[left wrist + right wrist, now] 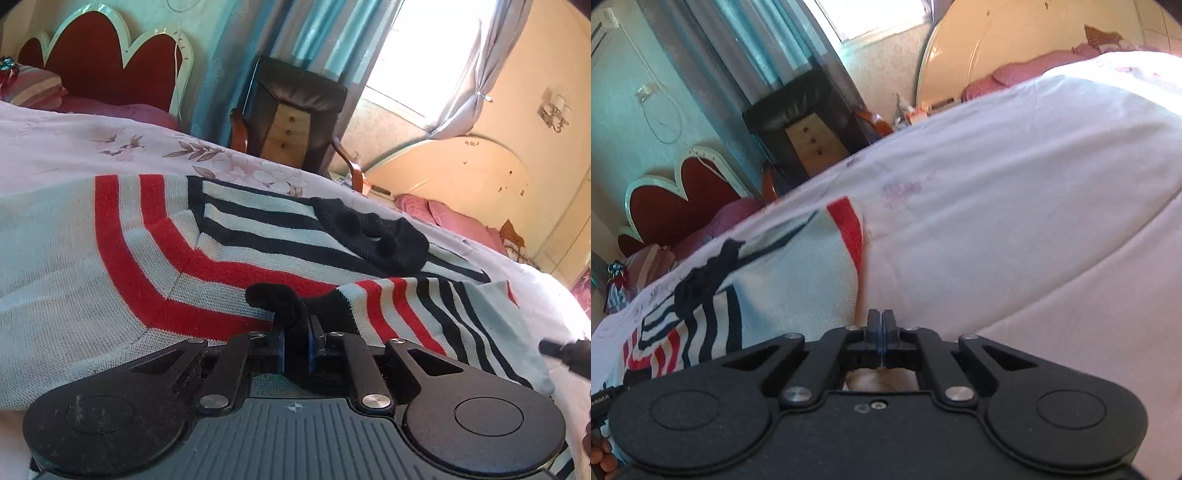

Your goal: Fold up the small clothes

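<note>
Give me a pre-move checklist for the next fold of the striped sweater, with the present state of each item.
1. Left gripper has fabric: ok. Its jaws are closed on a black edge of the striped sweater.
2. Right gripper has fabric: not ok. Its jaws are shut with nothing between them, just off the sweater's pale edge.
3. Sweater lies flat on the bedspread: not ok. A striped part is folded over near the left gripper and the black collar is bunched.
4. Free bedspread beside the sweater: ok, bare cloth to the right.
5. Far edge of the sweater straight: cannot tell, blurred in the right wrist view.
</note>
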A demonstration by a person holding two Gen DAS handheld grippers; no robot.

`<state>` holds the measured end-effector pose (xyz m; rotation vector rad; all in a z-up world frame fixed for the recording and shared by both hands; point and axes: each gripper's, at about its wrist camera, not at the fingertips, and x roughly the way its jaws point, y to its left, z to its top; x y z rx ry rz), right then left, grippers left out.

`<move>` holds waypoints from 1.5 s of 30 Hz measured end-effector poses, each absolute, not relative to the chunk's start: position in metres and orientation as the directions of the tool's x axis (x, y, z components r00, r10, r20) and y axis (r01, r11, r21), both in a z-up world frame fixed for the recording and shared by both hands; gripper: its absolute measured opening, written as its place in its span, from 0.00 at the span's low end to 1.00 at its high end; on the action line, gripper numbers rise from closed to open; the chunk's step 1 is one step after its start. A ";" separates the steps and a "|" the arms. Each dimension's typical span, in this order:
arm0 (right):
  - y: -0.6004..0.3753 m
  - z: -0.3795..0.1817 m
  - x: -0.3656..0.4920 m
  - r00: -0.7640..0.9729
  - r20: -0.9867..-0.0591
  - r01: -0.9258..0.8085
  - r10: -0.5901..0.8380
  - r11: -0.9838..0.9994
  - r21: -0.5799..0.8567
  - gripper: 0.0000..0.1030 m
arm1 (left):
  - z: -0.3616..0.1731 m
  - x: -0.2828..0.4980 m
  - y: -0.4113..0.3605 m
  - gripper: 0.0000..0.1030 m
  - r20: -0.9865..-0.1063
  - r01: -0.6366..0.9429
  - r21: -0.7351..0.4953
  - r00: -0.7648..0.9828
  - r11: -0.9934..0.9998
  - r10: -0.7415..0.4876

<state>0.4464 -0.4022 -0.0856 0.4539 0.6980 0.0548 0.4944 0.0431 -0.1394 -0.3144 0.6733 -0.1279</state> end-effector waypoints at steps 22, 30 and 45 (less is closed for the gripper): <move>-0.321 -0.071 0.432 0.708 -0.670 -0.062 0.225 0.964 0.259 0.18 | -0.118 0.472 0.001 0.63 -0.590 0.104 -0.174 0.785 0.979 -0.189; -0.290 -0.056 0.400 0.731 -0.637 -0.082 0.244 0.958 0.274 0.21 | -0.124 0.419 0.088 0.67 -0.578 -0.008 -0.325 0.793 0.946 -0.192; -0.253 -0.048 0.381 0.752 -0.623 -0.025 0.216 0.954 0.300 0.24 | -0.107 0.431 0.081 0.66 -0.367 0.199 -0.670 0.749 0.715 -0.552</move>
